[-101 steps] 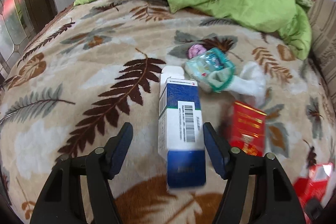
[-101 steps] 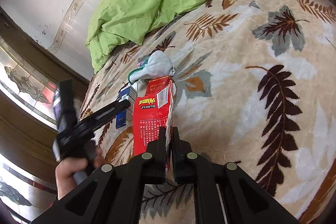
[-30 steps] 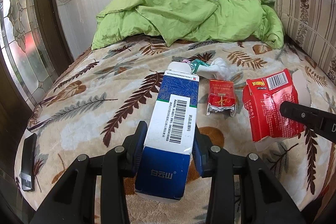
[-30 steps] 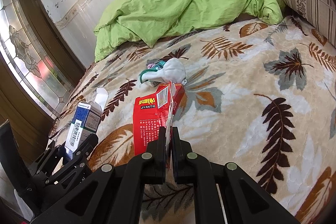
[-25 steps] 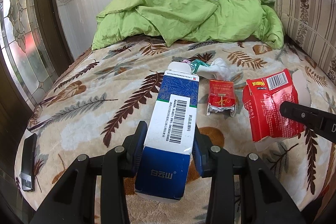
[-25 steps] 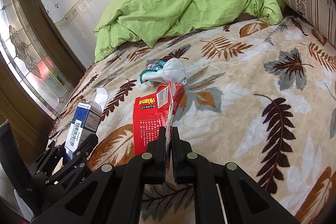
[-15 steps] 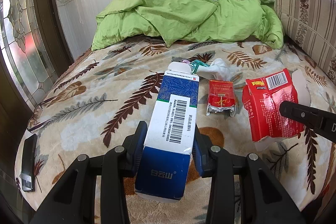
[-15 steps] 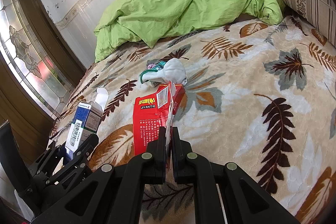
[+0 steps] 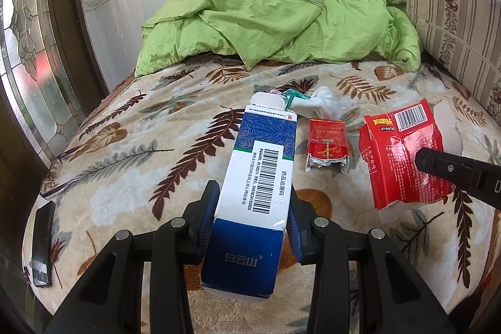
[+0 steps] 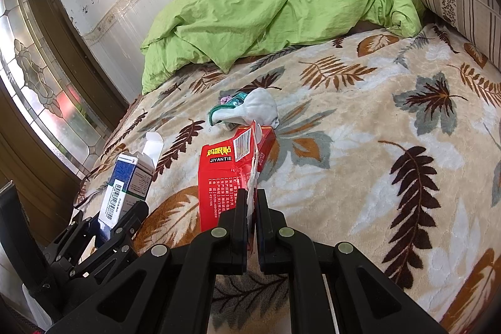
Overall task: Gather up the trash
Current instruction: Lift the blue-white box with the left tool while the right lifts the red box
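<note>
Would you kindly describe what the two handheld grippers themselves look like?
Both are matte black plastic scissor-style linkages with round silver rivets at the joints. The left gripper has blue pads lining its fingers; the right gripper has flat black fingers. No cables or sleeves show.

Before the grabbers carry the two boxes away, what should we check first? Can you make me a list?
1. Left gripper jaws squeeze the blue and white box on both sides: ok.
2. Right gripper jaws pinch the torn red box by its thin edge: ok, though the hold looks slim.
3. Both boxes are lifted off the leaf blanket: ok.
4. Somewhere to drop the trash, like a bin or bag: cannot tell, none is in view.
5. All trash picked up: not ok. The small red pack, the crumpled white tissue and the teal wrapper lie on the blanket.
6. The phone at the bed's edge stays out of the way: ok.
</note>
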A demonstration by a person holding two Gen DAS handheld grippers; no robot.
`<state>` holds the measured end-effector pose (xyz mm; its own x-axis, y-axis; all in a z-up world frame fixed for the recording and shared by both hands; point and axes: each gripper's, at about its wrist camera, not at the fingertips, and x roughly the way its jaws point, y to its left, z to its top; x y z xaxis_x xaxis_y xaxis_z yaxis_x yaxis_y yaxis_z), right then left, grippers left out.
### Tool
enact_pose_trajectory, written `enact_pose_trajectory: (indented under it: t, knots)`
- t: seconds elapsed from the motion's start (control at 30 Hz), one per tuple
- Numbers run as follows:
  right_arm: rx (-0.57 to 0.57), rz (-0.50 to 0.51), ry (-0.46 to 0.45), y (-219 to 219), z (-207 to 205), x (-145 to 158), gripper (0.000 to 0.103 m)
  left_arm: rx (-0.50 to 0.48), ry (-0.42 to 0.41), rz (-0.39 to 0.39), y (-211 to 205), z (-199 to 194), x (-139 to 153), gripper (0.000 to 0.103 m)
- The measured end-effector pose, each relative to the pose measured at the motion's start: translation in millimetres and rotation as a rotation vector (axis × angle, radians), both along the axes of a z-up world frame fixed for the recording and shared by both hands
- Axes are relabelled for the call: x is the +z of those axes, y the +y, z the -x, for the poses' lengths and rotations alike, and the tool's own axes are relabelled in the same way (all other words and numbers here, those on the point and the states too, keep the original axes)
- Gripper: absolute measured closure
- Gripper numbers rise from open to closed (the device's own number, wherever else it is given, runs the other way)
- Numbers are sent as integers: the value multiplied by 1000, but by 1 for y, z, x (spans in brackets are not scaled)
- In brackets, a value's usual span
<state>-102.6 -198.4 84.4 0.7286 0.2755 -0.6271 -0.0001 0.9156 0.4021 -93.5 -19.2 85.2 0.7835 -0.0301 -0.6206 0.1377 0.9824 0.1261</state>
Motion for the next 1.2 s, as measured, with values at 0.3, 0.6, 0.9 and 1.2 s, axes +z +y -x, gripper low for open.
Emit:
enact_pose_trajectory:
  t: [0.3,0.6,0.9,1.2]
  knots:
    - [0,-1,-1,-1,1,1,98,-3,-1,-2,-2,1,1,64]
    - [-1,-5,-1,-1,1,1,98,-6,1,-2,-2,2,0,64]
    - [-40,-61,-1,-13,16,5,98,-48,14,5,-12,11,2,64]
    - [-64,-81,-17,-24,52,11,98,-104,28,19,-23,36,9,64]
